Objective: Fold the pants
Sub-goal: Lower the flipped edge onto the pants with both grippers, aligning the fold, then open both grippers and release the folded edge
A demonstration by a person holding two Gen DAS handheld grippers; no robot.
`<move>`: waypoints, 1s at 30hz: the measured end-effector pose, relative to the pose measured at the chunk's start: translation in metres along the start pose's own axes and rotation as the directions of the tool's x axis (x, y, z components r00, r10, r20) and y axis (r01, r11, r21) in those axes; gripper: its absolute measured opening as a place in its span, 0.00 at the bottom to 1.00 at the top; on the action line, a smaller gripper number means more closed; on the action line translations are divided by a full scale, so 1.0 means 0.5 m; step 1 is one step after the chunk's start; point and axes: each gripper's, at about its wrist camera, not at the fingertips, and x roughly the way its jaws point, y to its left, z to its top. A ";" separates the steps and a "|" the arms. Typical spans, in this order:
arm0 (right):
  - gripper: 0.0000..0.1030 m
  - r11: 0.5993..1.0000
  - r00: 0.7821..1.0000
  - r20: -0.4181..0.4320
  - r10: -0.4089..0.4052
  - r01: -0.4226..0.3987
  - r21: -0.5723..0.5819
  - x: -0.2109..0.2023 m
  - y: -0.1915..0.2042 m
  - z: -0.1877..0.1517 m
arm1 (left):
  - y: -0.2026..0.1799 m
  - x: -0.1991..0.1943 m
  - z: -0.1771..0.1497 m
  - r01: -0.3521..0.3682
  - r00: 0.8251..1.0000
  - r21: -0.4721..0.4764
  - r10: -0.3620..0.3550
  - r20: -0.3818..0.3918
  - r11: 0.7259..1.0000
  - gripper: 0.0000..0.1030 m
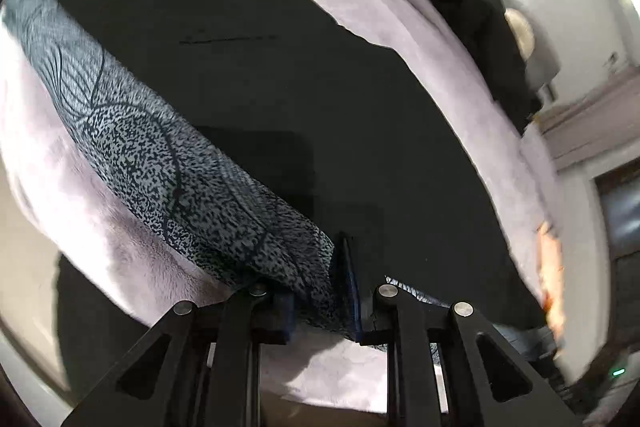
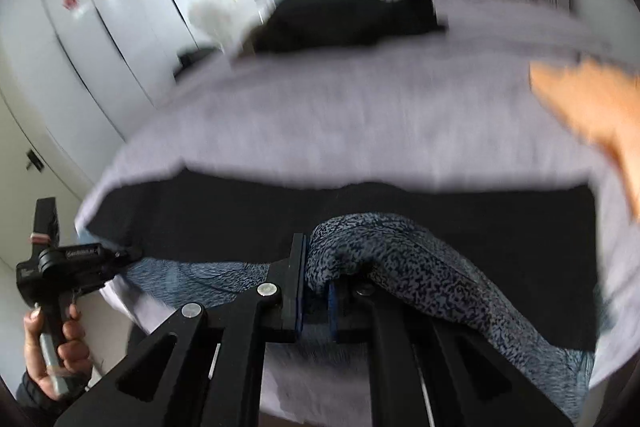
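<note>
A bed with a pale lilac blanket (image 2: 360, 115) carries a black mat (image 1: 280, 75), on which the patterned pants (image 1: 160, 147) lie. Your left gripper (image 1: 324, 291) clamps one end of the pants, lifted slightly off the mat; your right gripper (image 2: 316, 291) pinches a bunched fold of the same fabric, which drapes over its right finger. Beyond the mat, a dark garment (image 2: 344, 19) lies near the headboard.

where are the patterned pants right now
The patterned pants lie across the black cloth at the near edge of the bed, pinched by the right tool and left tool.
</note>
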 end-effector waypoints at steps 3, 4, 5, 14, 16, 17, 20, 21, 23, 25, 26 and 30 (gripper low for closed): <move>0.09 0.999 0.999 -0.017 -0.027 0.027 -0.019 0.016 -0.004 -0.021 | -0.005 -0.017 -0.001 0.005 1.000 0.019 -0.006 0.010 1.000 0.22; 0.10 1.000 1.000 -0.014 -0.018 0.017 -0.016 0.014 -0.007 -0.021 | -0.011 -0.019 -0.002 -0.015 1.000 0.040 0.015 0.005 0.999 0.22; 0.12 1.000 1.000 -0.006 0.001 -0.001 -0.006 0.011 -0.013 -0.021 | -0.022 -0.023 -0.009 -0.033 0.999 0.064 0.033 0.000 0.997 0.22; 0.64 0.942 0.990 0.130 0.060 -0.099 0.320 -0.045 -0.196 -0.058 | -0.106 -0.067 -0.094 -0.039 0.998 0.331 0.055 -0.040 0.943 0.55; 0.64 0.892 0.982 0.163 0.092 -0.154 0.424 -0.048 -0.252 -0.071 | -0.140 -0.066 -0.110 -0.031 0.997 0.410 0.054 -0.046 0.912 0.55; 0.64 0.861 0.978 0.185 0.092 -0.172 0.479 -0.050 -0.282 -0.080 | -0.161 -0.065 -0.118 -0.030 0.997 0.448 0.057 -0.046 0.893 0.55; 0.64 0.785 0.955 0.280 0.099 -0.248 0.568 -0.065 -0.344 -0.102 | -0.206 -0.057 -0.134 -0.024 0.997 0.521 0.058 -0.049 0.853 0.55; 0.64 0.776 0.949 0.302 0.097 -0.262 0.574 -0.068 -0.356 -0.104 | -0.233 -0.045 -0.133 -0.020 0.997 0.533 0.058 -0.055 0.846 0.55; 0.61 0.796 0.946 0.310 0.092 -0.257 0.548 -0.068 -0.366 -0.096 | -0.261 -0.029 -0.131 0.006 0.996 0.541 0.043 -0.079 0.841 0.55; 0.36 0.849 0.960 0.277 0.040 -0.178 0.497 -0.072 -0.353 -0.079 | -0.290 -0.021 -0.131 0.036 0.994 0.555 0.026 -0.103 0.831 0.55; 0.18 0.877 0.965 0.261 -0.003 -0.123 0.464 -0.078 -0.345 -0.070 | -0.313 -0.015 -0.133 0.057 0.993 0.571 0.012 -0.117 0.819 0.55; 0.16 0.937 0.958 0.272 -0.090 -0.011 0.349 -0.119 -0.311 -0.033 | -0.412 0.000 -0.165 0.109 0.985 0.663 0.008 -0.170 0.741 0.55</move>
